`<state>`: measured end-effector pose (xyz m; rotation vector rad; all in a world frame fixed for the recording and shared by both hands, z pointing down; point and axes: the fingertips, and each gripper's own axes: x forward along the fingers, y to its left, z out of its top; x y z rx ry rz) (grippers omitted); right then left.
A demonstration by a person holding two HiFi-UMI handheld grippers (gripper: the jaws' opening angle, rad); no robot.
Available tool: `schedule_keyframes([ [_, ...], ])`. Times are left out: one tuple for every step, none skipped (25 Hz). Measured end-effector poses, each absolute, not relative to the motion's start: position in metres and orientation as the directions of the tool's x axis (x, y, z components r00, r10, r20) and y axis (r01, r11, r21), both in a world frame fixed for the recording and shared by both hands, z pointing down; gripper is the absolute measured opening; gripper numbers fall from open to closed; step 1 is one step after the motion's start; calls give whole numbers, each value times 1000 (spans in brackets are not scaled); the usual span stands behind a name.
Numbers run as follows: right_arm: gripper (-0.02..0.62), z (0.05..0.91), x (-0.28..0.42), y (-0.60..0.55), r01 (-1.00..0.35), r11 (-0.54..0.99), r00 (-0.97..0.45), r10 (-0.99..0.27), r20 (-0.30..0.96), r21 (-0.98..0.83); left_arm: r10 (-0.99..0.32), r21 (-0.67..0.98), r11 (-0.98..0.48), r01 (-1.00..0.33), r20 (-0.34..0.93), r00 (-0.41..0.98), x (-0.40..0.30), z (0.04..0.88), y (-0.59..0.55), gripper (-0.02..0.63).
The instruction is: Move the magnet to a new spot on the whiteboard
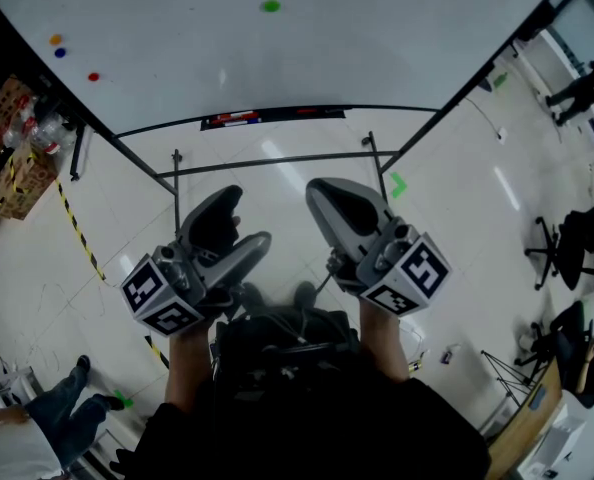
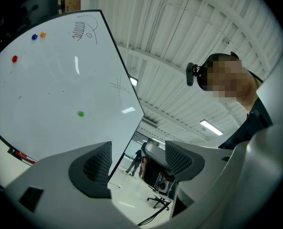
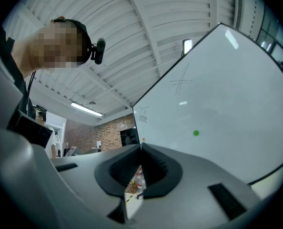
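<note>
The magnet (image 1: 270, 6) is green, the whiteboard (image 1: 327, 48) white, the floor tape (image 1: 80, 233) yellow-and-black striped.

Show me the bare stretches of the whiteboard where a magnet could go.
Bare: the wide stretch of the whiteboard right of the green magnet, and the band between it and the marker tray. Crowded: the left edge, where the orange magnet, blue magnet and red magnet cluster.

A: Lighting: bright and even, from ceiling strip lights (image 2: 211, 127) overhead. Their glare streaks the whiteboard (image 1: 277, 58) and the glossy floor (image 1: 505, 188).
B: Quality: sharp at centre, with fisheye bending and dark vignetting at every edge. The nearest foreground surfaces look slightly soft.
</note>
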<state>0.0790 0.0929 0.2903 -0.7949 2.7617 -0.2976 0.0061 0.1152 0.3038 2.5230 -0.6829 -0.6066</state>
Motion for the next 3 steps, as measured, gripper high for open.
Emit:
schedule_keyframes([
  [21,291,79,93,-492,830,-819,-543,-182,-262,-554,525,-774,-354,-290,781,6,304,116,337],
  [21,291,79,94,-493,830,-820,-543,-181,-261,-553,526,-774,-353,-290,781,6,304,116,337],
  [21,291,79,94,-493,830,-820,-543,-181,-260,-553,526,-774,-353,-290,781,7,304,116,337],
])
